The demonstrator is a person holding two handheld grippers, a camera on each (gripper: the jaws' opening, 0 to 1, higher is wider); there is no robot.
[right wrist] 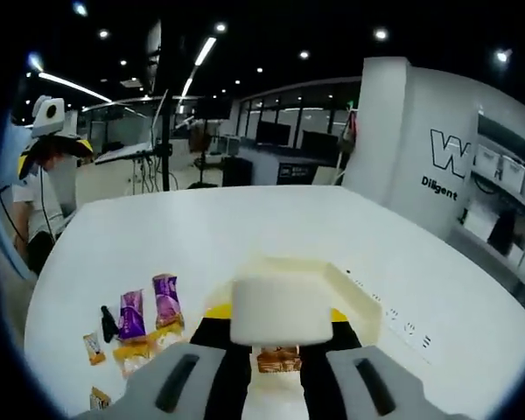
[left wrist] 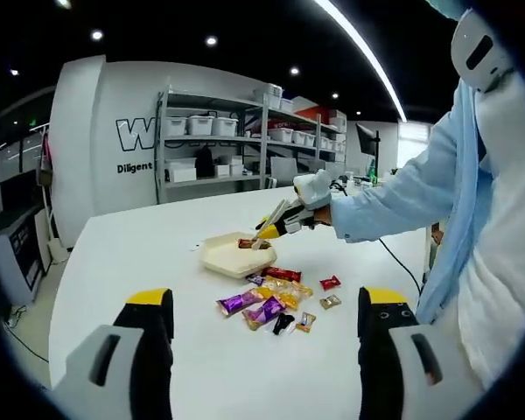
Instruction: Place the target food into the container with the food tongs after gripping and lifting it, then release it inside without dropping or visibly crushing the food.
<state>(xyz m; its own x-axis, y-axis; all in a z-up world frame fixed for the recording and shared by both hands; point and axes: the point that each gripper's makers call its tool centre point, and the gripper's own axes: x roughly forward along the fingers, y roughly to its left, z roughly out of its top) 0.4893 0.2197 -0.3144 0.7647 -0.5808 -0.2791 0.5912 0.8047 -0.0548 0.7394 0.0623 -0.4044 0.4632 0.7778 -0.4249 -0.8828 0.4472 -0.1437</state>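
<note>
Right now the right gripper (left wrist: 271, 229) reaches across the white table (left wrist: 157, 262) in the left gripper view, its yellow-tipped tongs (left wrist: 267, 233) dipping into the cream container (left wrist: 232, 258). From the right gripper view, a brown wrapped snack (right wrist: 278, 359) sits pinched at the tong ends, just over the container's floor, so this gripper is clamped on the food. Beside the container lies a scatter of wrapped snacks (left wrist: 276, 302): two purple packets (right wrist: 149, 315) side by side, red ones, gold ones, a small dark piece. Meanwhile the left gripper (left wrist: 267, 367) hangs back near the table edge, jaws spread wide, nothing between them. A person's light blue sleeve (left wrist: 402, 197) stretches in from the right.
</note>
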